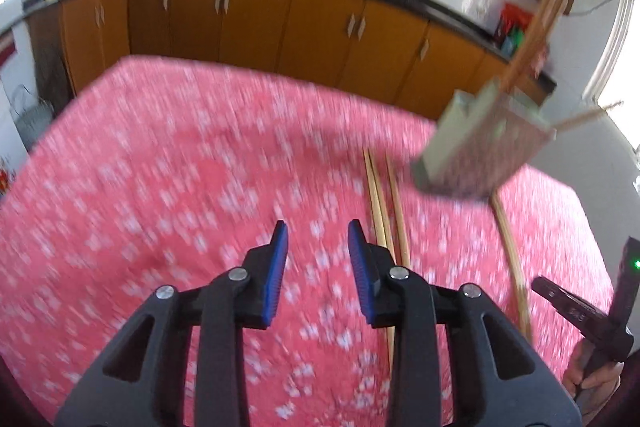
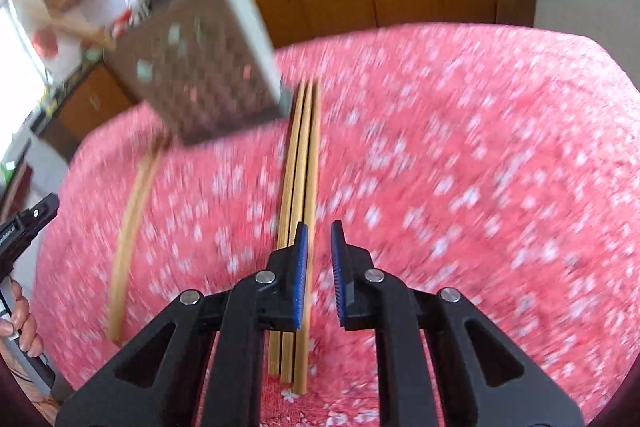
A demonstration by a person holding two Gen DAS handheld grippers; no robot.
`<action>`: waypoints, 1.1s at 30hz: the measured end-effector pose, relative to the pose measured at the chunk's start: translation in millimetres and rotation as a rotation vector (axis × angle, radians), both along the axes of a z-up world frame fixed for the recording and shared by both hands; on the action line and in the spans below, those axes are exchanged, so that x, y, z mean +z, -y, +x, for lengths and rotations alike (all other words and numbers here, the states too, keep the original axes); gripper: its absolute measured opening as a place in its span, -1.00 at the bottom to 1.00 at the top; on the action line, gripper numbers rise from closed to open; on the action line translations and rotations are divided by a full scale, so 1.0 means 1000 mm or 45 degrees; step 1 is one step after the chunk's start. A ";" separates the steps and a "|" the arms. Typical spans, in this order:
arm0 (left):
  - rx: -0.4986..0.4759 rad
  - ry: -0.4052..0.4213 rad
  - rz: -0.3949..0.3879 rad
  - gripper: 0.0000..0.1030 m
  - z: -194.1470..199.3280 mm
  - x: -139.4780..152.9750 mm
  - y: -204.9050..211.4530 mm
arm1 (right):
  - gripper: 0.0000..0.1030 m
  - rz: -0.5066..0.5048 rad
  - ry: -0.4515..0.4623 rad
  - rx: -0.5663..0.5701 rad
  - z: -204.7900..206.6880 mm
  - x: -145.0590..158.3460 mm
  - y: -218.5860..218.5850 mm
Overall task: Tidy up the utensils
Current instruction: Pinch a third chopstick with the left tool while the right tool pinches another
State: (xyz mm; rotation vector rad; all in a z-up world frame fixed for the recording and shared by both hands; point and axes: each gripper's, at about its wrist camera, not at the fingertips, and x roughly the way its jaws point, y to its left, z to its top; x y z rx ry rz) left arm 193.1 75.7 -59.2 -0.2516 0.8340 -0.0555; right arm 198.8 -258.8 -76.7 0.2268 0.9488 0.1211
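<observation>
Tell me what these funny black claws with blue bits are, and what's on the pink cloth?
Each claw is a tool that a person holds, one in each hand, with a small camera riding on it. One picture looks along the left tool, the other along the right tool. Both are open and hold nothing. Below them is a table with a pink flowery tablecloth. On it lie wooden chopsticks: a bundle side by side, and more off alone. Behind them stands a metal holder full of holes with some chopsticks already in it. The pictures are blurry, probably because the hands are moving.
</observation>
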 end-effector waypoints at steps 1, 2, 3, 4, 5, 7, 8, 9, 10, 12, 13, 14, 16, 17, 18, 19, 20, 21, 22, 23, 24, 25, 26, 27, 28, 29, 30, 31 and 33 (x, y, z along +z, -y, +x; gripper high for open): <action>-0.013 -0.017 -0.004 -0.41 -0.002 -0.006 0.005 | -0.75 -0.018 0.001 0.003 0.001 -0.002 -0.002; -0.028 -0.033 -0.007 -0.42 -0.002 -0.012 0.007 | -0.79 -0.049 0.013 0.008 0.003 -0.002 -0.006; -0.049 -0.053 -0.008 -0.45 -0.002 -0.016 0.012 | -0.82 -0.091 0.020 0.005 0.006 0.000 -0.008; -0.066 -0.064 -0.007 -0.46 -0.002 -0.018 0.016 | -0.85 -0.112 0.022 -0.002 0.007 0.001 -0.009; -0.084 -0.071 -0.003 -0.46 -0.003 -0.020 0.018 | -0.85 -0.125 0.021 -0.011 0.008 0.002 -0.008; -0.127 -0.084 0.009 -0.50 -0.003 -0.028 0.036 | -0.85 -0.198 0.029 -0.044 0.012 0.002 -0.006; -0.155 -0.091 0.020 -0.52 -0.004 -0.030 0.040 | -0.85 -0.216 0.032 -0.052 0.013 0.002 -0.006; -0.170 -0.095 0.030 -0.56 -0.002 -0.031 0.046 | -0.85 -0.217 0.035 -0.056 0.013 0.001 -0.005; -0.194 -0.100 0.039 -0.59 -0.002 -0.033 0.051 | -0.85 -0.211 0.038 -0.058 0.012 0.000 -0.003; -0.226 -0.110 0.048 -0.64 -0.002 -0.036 0.058 | -0.86 -0.206 0.045 -0.060 0.008 -0.003 0.001; -0.235 -0.107 0.058 -0.66 -0.003 -0.036 0.061 | -0.86 -0.204 0.047 -0.061 0.005 -0.002 0.002; -0.242 -0.094 0.084 -0.66 -0.004 -0.035 0.064 | -0.85 -0.202 0.049 -0.061 0.005 -0.002 0.003; -0.266 -0.091 0.115 -0.69 -0.005 -0.034 0.070 | -0.85 -0.198 0.052 -0.061 -0.004 -0.003 0.002; -0.276 -0.093 0.132 -0.69 -0.006 -0.034 0.074 | -0.85 -0.198 0.052 -0.062 -0.008 -0.001 0.004; -0.278 -0.089 0.146 -0.70 -0.007 -0.034 0.075 | -0.85 -0.198 0.053 -0.062 -0.008 -0.001 0.004; -0.282 -0.085 0.161 -0.70 -0.006 -0.035 0.077 | -0.85 -0.198 0.053 -0.063 -0.008 -0.001 0.004; -0.293 -0.087 0.170 -0.70 -0.007 -0.036 0.079 | -0.85 -0.199 0.053 -0.063 -0.008 -0.001 0.005; -0.302 -0.104 0.174 -0.72 -0.007 -0.039 0.080 | -0.85 -0.198 0.054 -0.062 -0.014 0.000 0.003; -0.297 -0.091 0.196 -0.74 -0.009 -0.039 0.081 | -0.85 -0.194 0.054 -0.056 -0.015 0.000 0.001; -0.299 -0.086 0.214 -0.75 -0.009 -0.040 0.084 | -0.85 -0.185 0.055 -0.043 -0.016 0.000 0.001; -0.296 -0.080 0.235 -0.77 -0.009 -0.040 0.086 | -0.85 -0.179 0.058 -0.033 -0.020 -0.002 0.000; -0.287 -0.079 0.251 -0.79 -0.008 -0.041 0.086 | -0.85 -0.184 0.065 -0.020 -0.022 -0.004 -0.001; -0.279 -0.080 0.260 -0.80 -0.005 -0.042 0.088 | -0.85 -0.205 0.075 -0.011 -0.024 -0.004 -0.003; -0.259 -0.082 0.279 -0.82 -0.001 -0.041 0.086 | -0.85 -0.214 0.078 -0.010 -0.024 -0.004 -0.003; -0.233 -0.084 0.293 -0.83 0.003 -0.041 0.081 | -0.85 -0.214 0.078 -0.028 -0.022 -0.003 0.001; -0.205 -0.087 0.297 -0.83 0.008 -0.041 0.075 | -0.85 -0.203 0.077 -0.056 -0.020 -0.003 0.006; -0.164 -0.092 0.288 -0.83 0.015 -0.041 0.065 | -0.85 -0.195 0.075 -0.079 -0.017 -0.004 0.006; -0.123 -0.097 0.290 -0.82 0.020 -0.040 0.055 | -0.85 -0.193 0.076 -0.103 -0.015 -0.004 0.012; -0.064 -0.098 0.289 -0.77 0.025 -0.040 0.035 | -0.85 -0.200 0.081 -0.129 -0.011 -0.004 0.021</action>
